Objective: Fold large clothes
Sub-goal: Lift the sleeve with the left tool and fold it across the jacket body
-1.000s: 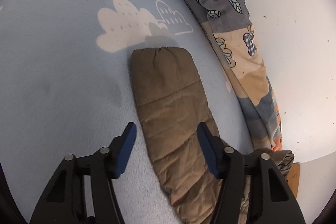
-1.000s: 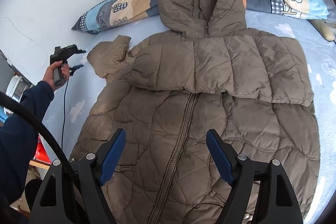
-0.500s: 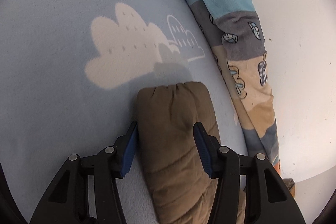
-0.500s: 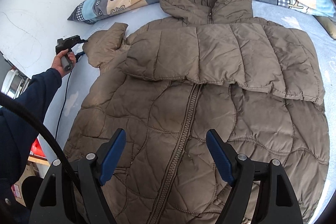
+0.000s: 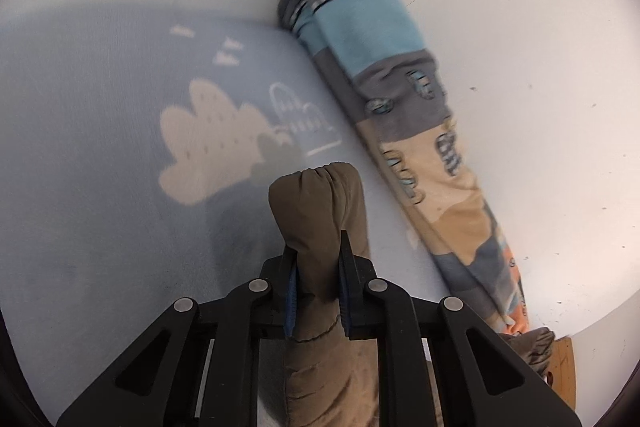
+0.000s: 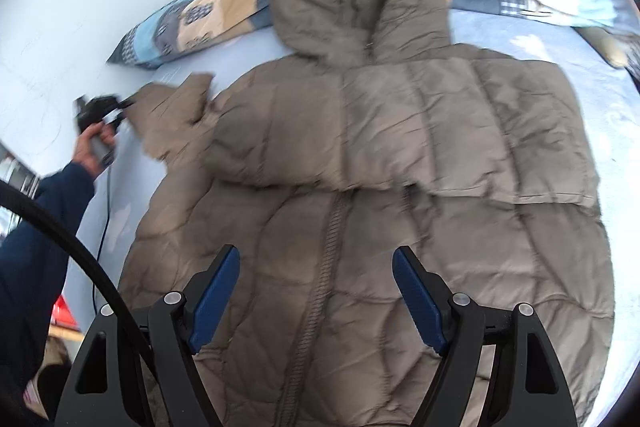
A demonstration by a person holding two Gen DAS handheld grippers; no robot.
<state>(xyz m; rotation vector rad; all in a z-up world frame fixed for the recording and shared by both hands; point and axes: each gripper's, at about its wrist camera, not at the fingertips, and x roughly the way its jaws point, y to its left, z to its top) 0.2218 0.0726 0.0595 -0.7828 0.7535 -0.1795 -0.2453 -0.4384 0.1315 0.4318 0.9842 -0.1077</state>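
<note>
A brown quilted hooded jacket (image 6: 380,163) lies front up on a light blue bed sheet (image 6: 616,131), zipper (image 6: 320,267) toward me. One sleeve is folded across the chest. My left gripper (image 5: 318,263) is shut on the cuff end of the other sleeve (image 5: 320,203), lifted a little off the sheet. It also shows at the left of the right wrist view (image 6: 100,111), at the sleeve (image 6: 172,115). My right gripper (image 6: 316,279) is open and empty above the jacket's lower front.
A long patchwork pillow (image 5: 384,75) lies along the white wall (image 5: 540,67) behind the bed; it also shows in the right wrist view (image 6: 192,23). The sheet has white cloud prints (image 5: 208,147). The person's arm in a dark blue sleeve (image 6: 36,239) is at the left.
My left gripper moved forward over the sleeve end and closed on it, then lifted it. My right gripper drifted closer to the jacket and stayed open.
</note>
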